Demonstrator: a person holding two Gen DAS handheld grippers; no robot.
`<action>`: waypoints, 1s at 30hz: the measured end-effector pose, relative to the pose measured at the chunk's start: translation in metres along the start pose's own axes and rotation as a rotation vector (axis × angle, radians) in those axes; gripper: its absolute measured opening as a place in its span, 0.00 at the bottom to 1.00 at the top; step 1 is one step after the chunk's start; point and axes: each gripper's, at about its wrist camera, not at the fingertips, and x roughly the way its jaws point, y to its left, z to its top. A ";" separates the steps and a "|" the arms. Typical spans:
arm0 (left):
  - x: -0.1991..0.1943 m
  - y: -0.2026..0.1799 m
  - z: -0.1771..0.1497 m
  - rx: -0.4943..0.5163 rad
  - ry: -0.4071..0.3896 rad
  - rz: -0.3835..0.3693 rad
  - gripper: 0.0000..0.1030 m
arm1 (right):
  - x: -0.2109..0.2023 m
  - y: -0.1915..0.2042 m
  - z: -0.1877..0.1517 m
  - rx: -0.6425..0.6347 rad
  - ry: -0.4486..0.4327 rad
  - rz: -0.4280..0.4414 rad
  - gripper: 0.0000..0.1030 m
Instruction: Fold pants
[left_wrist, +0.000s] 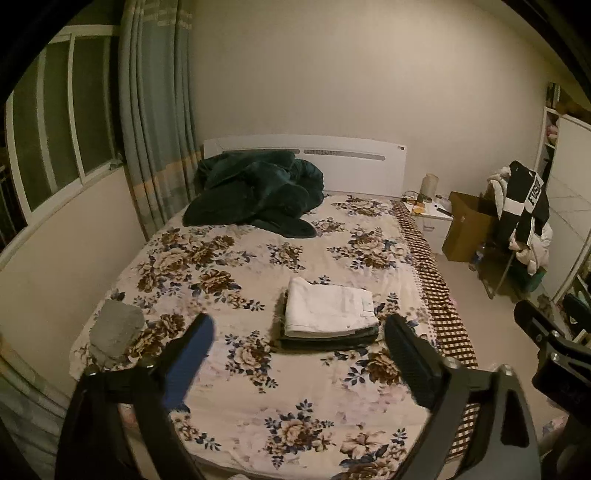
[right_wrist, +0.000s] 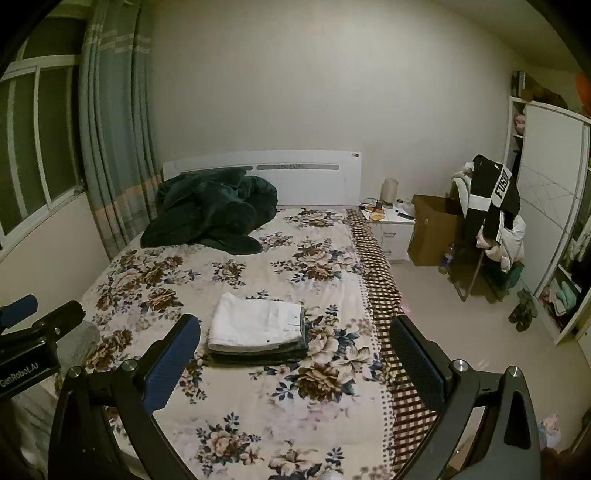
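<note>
Floral bedsheet (right_wrist: 258, 406) under folded pants (right_wrist: 255, 325)

"GenRobot.AI" stands on the left claw's (right_wrist: 22, 310) body; "FUSIO" runs down the hanging black jacket (right_wrist: 495, 199).

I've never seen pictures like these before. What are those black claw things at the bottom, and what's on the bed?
Those claws are grabbing tools. A person holds one in each hand, and each has a tiny camera looking out between its two fingers. One picture comes from the left gripper, the other from the right gripper. Both are open and hold nothing. On the flowered bed sheet sits a neat stack of folded pants with a white pair on top. Near the left edge lies a crumpled grey cloth. By the white headboard is a bunched-up dark green blanket.
</note>
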 end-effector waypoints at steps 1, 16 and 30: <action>0.000 0.001 -0.001 -0.001 -0.004 0.002 1.00 | -0.001 0.000 0.000 0.001 0.000 0.000 1.00; -0.016 0.005 -0.009 0.018 -0.019 0.020 1.00 | 0.012 -0.003 -0.001 -0.006 0.039 0.027 1.00; -0.020 0.010 -0.014 0.019 -0.013 0.020 1.00 | 0.019 0.009 -0.012 -0.030 0.059 0.050 1.00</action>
